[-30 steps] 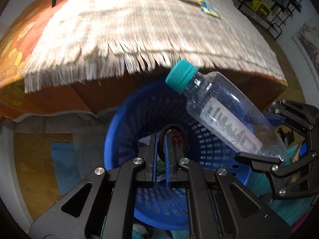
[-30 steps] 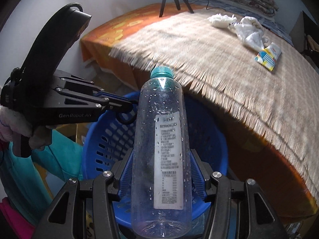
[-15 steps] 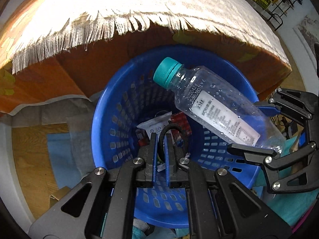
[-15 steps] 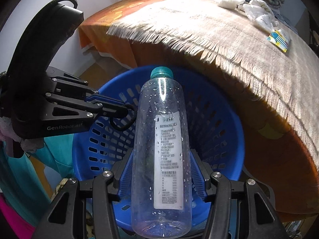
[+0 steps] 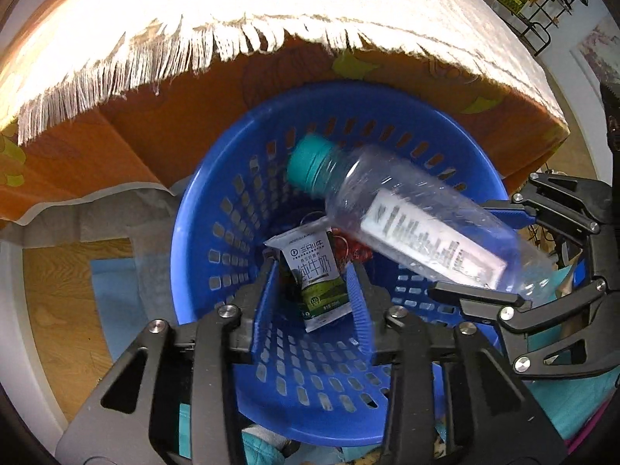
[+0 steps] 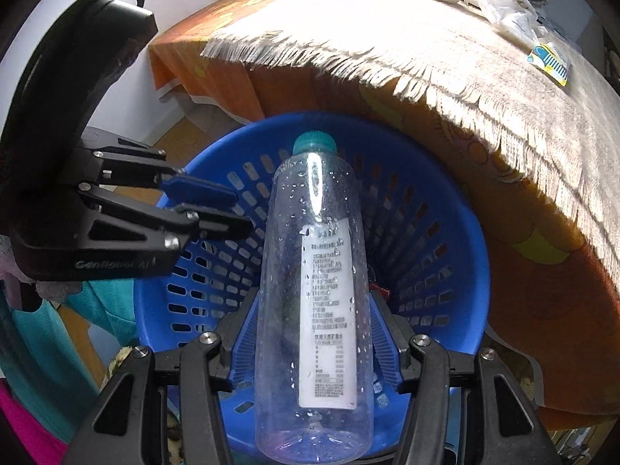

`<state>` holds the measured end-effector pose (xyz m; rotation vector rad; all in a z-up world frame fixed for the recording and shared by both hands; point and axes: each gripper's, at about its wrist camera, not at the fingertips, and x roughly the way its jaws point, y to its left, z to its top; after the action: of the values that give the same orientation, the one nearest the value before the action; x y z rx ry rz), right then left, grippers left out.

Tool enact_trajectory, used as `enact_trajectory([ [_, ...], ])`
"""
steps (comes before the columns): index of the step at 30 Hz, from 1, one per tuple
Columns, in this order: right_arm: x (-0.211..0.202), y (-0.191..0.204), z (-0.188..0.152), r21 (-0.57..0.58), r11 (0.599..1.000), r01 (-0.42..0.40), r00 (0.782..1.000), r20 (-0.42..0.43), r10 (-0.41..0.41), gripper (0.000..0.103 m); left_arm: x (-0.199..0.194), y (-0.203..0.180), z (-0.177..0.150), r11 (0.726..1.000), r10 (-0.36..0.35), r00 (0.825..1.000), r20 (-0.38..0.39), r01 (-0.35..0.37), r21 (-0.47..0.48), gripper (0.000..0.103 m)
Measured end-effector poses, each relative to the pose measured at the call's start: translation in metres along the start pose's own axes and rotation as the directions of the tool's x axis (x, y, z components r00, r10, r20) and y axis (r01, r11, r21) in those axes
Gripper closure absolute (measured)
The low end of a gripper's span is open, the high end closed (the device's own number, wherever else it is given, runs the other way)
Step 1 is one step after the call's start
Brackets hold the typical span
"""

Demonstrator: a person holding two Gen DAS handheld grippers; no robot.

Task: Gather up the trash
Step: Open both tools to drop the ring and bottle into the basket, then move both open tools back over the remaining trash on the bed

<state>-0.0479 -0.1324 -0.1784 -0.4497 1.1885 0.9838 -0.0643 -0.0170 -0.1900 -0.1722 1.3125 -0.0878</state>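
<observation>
Two grippers hang over a blue perforated basket (image 5: 217, 209) that stands on the floor against a bed draped in an orange sheet (image 6: 542, 302) and a fringed beige blanket (image 6: 426, 38). Right gripper (image 6: 312, 319): clenched on a clear plastic bottle (image 6: 314, 290) with a teal cap (image 5: 310, 164), its blue pads pressing the lower body from both sides; the bottle points cap-first down into the basket's mouth and, in the left wrist view, slants across the basket's right half, blurred. Left gripper (image 5: 312, 275): its jaws have just been opening and now stand apart with nothing gripped between the pads. A small milk pouch (image 5: 316, 271) with a white top and green lower print shows between the fingers in that view; whether it rests on the basket's floor or hangs in the air cannot be told. Red wrapping (image 5: 352, 250) lies just beside it on the basket's bottom. On the blanket, well apart from the basket, lie crumpled white tissues (image 6: 500, 11) and a small blue-and-yellow striped packet (image 6: 550, 60). Teal fabric (image 6: 100, 306) shows beside the basket, below the left gripper. Wooden floor (image 5: 66, 302) is visible at the left edge of the left wrist view.
</observation>
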Motion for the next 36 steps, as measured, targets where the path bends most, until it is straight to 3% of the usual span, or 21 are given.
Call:
enact_trajectory([
  [5,0.001,0.002,0.002,-0.005,1.0,0.013,1.0,0.005,-0.013,0.045,-0.001,0.001,0.001,1.0,-0.001,1.0,0.002,0.001,-0.003,0.066],
  [8,-0.001,0.001,0.003,0.003,1.0,0.019,1.0,0.012,-0.019,0.035,-0.003,0.002,0.004,1.0,-0.001,1.0,-0.001,0.001,-0.006,0.066],
  [12,-0.002,-0.001,0.004,0.012,1.0,0.024,1.0,0.013,-0.024,0.033,-0.004,0.004,0.006,1.0,0.0,1.0,0.0,0.0,-0.008,0.066],
  [14,-0.004,-0.003,0.004,0.014,1.0,0.028,1.0,0.013,-0.029,0.029,-0.003,0.004,0.004,1.0,0.004,1.0,0.0,-0.004,-0.009,0.064],
  [16,-0.006,-0.004,0.002,0.013,0.999,0.034,0.999,0.017,-0.034,0.026,-0.004,0.005,0.004,1.0,0.007,1.0,0.006,-0.007,-0.012,0.054],
  [22,-0.012,-0.006,0.001,0.021,0.998,0.051,0.998,0.034,-0.052,0.018,-0.009,0.007,0.007,1.0,0.009,1.0,0.023,-0.009,-0.02,0.054],
  [36,-0.033,-0.021,0.012,0.107,0.986,0.13,0.988,0.069,-0.138,0.011,-0.03,0.011,0.031,0.999,0.006,0.996,0.087,-0.003,-0.043,0.054],
])
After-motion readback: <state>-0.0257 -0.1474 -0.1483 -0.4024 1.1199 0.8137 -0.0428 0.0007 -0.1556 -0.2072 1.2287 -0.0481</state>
